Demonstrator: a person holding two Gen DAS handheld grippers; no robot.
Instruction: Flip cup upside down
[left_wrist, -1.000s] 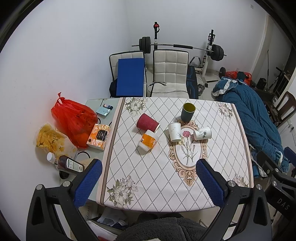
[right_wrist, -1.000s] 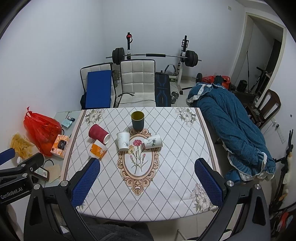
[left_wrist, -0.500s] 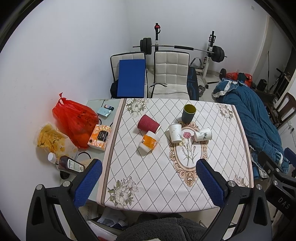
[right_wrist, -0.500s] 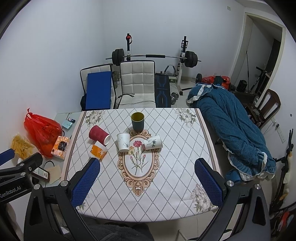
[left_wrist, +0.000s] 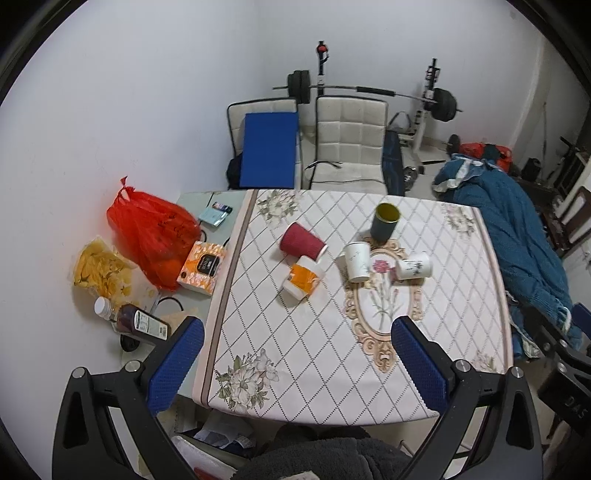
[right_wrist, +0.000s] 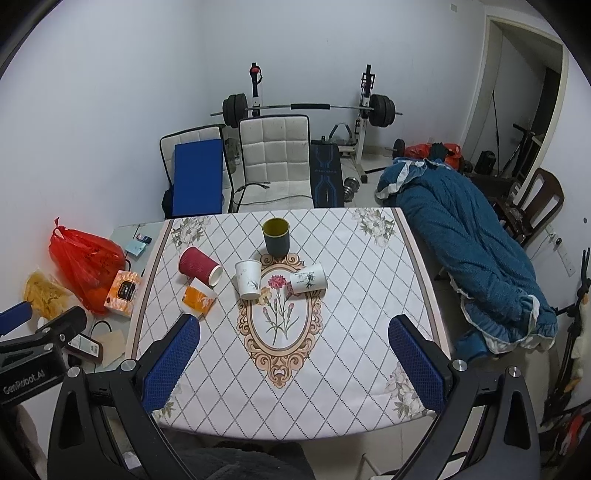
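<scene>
Cups are five on the surface (right_wrist: 332, 369), all well ahead of my two grippers, and I cannot tell which one the task means. I go from left to right in the right wrist view. At about 10 o'clock from the flower oval lies the red ribbed cup (right_wrist: 199, 266) on its side, its open mouth towards 4 o'clock. Just beside it, at its 6 o'clock, lies the orange and white cup (right_wrist: 199, 297), also on its side; I cannot tell if they touch. Next is the white paper cup (right_wrist: 248, 278), tilted, mouth up, at the top left edge of the oval. At its 1 o'clock the dark cup with yellow inside (right_wrist: 276, 236) stands upright, mouth up. At 3 o'clock from the paper cup lies the white printed cup (right_wrist: 308, 282) on its side.

My left gripper (left_wrist: 293, 363) hovers over the near edge of the surface with jaws wide and nothing between them. My right gripper (right_wrist: 293, 360) is the same, jaws wide and holding nothing. Far left, off the cloth, I see a red plastic bag (right_wrist: 85, 262) and an orange box (right_wrist: 123, 291) near it.
</scene>
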